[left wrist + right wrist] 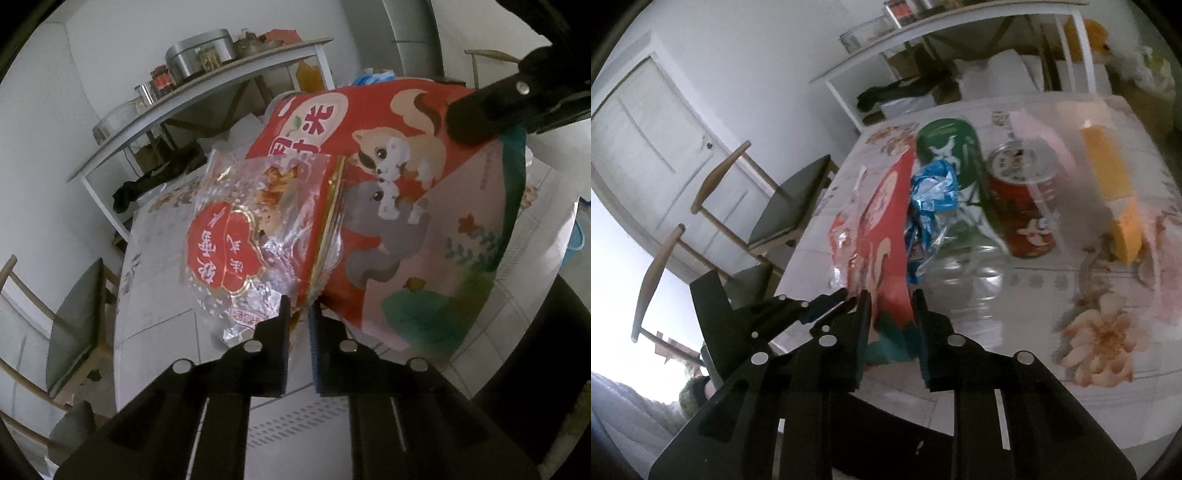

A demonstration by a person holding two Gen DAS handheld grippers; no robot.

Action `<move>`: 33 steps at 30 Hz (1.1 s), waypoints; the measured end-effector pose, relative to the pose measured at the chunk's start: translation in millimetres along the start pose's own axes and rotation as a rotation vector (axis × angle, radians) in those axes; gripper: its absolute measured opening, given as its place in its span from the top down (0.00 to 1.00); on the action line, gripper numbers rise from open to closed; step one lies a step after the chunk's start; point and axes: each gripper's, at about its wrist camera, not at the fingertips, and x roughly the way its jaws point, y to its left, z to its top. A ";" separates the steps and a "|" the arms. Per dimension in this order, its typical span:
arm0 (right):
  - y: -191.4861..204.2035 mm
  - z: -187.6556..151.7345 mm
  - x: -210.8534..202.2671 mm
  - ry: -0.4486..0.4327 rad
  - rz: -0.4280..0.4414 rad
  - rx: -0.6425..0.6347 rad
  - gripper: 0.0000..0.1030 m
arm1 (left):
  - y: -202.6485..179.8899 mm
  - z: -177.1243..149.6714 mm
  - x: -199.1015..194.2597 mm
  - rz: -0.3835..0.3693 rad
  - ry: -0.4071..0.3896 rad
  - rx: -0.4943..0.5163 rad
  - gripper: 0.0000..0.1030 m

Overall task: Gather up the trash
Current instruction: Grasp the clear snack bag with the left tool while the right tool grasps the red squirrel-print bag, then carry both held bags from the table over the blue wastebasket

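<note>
Dangling wrapper (seemingly) in left claw

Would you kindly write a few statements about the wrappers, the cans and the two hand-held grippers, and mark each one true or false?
1. The left hand-held gripper is shut on the clear snack wrapper. True.
2. The large red squirrel bag lies flat on the table. False: it is held up off the table, gripped at its edges by the hand-held grippers.
3. The right hand-held gripper has the red squirrel bag's edge between its fingers. True.
4. The red can lies on its side. False: it stands upright beside the green can.
5. A crumpled blue wrapper sits in front of the green can. True.
</note>
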 end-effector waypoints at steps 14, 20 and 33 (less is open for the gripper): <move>43.4 -1.6 -10.2 -0.087 -0.059 -0.164 0.96 | 22.8 -3.1 -40.4 0.073 -0.123 -0.115 0.98; 49.4 -0.3 -34.5 -0.176 -0.011 -0.172 0.99 | 45.2 1.3 -68.1 0.120 -0.176 -0.198 0.98; 45.6 -7.1 -113.4 -0.433 0.000 -0.174 1.00 | 64.6 30.5 -140.4 0.146 -0.337 -0.286 0.98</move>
